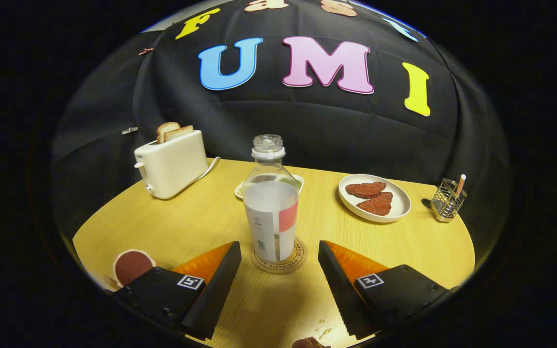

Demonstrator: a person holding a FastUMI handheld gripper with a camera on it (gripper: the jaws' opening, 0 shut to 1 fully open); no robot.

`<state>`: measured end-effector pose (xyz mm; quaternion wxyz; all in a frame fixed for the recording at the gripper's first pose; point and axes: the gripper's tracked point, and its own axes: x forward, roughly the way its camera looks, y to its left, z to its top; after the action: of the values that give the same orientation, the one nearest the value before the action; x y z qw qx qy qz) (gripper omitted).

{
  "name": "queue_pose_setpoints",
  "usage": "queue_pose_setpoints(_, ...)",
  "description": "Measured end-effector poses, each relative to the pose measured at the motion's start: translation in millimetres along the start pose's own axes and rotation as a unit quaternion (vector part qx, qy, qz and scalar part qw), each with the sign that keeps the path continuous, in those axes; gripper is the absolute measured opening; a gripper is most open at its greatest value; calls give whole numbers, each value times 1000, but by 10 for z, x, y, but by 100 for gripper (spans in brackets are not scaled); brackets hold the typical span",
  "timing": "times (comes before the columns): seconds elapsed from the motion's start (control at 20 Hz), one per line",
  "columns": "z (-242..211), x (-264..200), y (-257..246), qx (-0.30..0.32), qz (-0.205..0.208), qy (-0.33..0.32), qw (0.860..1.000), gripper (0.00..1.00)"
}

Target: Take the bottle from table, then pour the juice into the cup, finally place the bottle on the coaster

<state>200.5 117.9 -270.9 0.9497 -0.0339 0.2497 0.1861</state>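
A clear bottle (271, 208) with a white and red label and a clear cap stands upright on a round coaster (296, 258) on the wooden table (186, 227). My gripper (279, 250) is open, its fingers wide apart on either side of the bottle's base and touching nothing. A cup (131, 267) of dark red juice sits on the table beside the left finger.
A white toaster (172, 164) with two bread slices stands at the back left. A small white dish (241, 189) lies behind the bottle. A white plate (374, 197) with two reddish patties and a wire holder (447, 199) sit at the right.
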Motion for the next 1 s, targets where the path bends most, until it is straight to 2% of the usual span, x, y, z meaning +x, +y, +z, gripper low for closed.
queue_pose_setpoints(0.45,726,-1266,-140,6,-53,-70,996,98)
queue_pose_setpoints(0.65,1131,-1736,-280,-8,-91,-122,988,98)
queue_pose_setpoints(0.85,1333,-2100,-208,0,-106,-150,983,98)
queue_pose_setpoints(1.0,1323,-2350,-118,8,-111,-152,982,98)
